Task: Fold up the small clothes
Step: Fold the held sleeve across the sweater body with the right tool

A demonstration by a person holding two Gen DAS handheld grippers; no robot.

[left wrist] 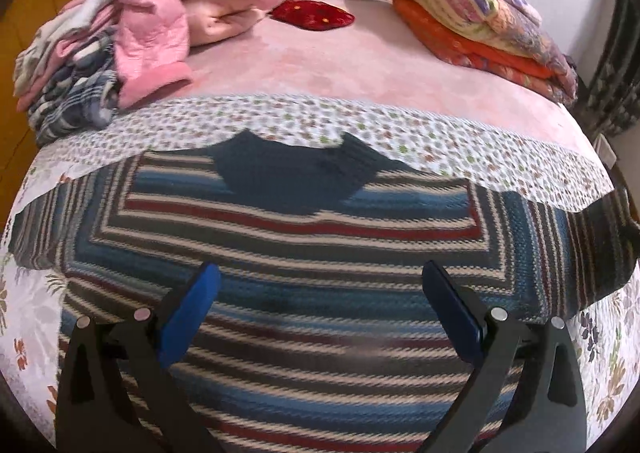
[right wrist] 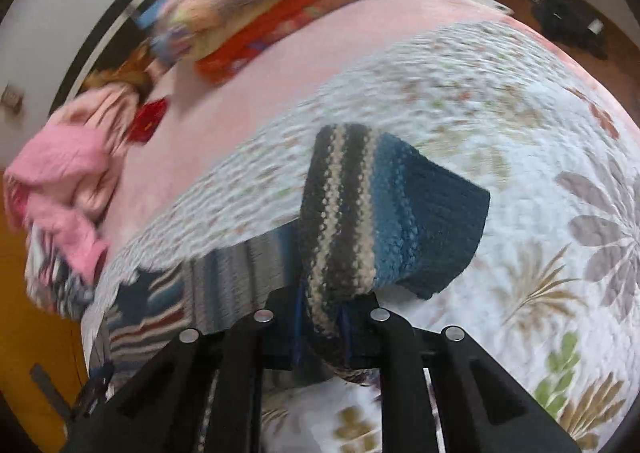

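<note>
A striped knit sweater (left wrist: 304,249) in blue, grey, cream and red lies flat on the bed, dark blue collar (left wrist: 296,177) at the far side. My left gripper (left wrist: 320,289) hovers open over its chest, blue pads wide apart with nothing between them. In the right wrist view my right gripper (right wrist: 324,329) is shut on the sweater's sleeve (right wrist: 360,209), lifted off the quilt with its dark blue cuff (right wrist: 448,221) sticking out to the right. The sweater's body (right wrist: 224,277) trails away to the left.
A white floral quilt (left wrist: 400,141) covers the near part of the pink bed (left wrist: 360,61). A heap of pink and plaid clothes (left wrist: 132,25) sits far left, folded orange and patterned blankets (left wrist: 480,25) far right, a red pouch (left wrist: 314,15) between them.
</note>
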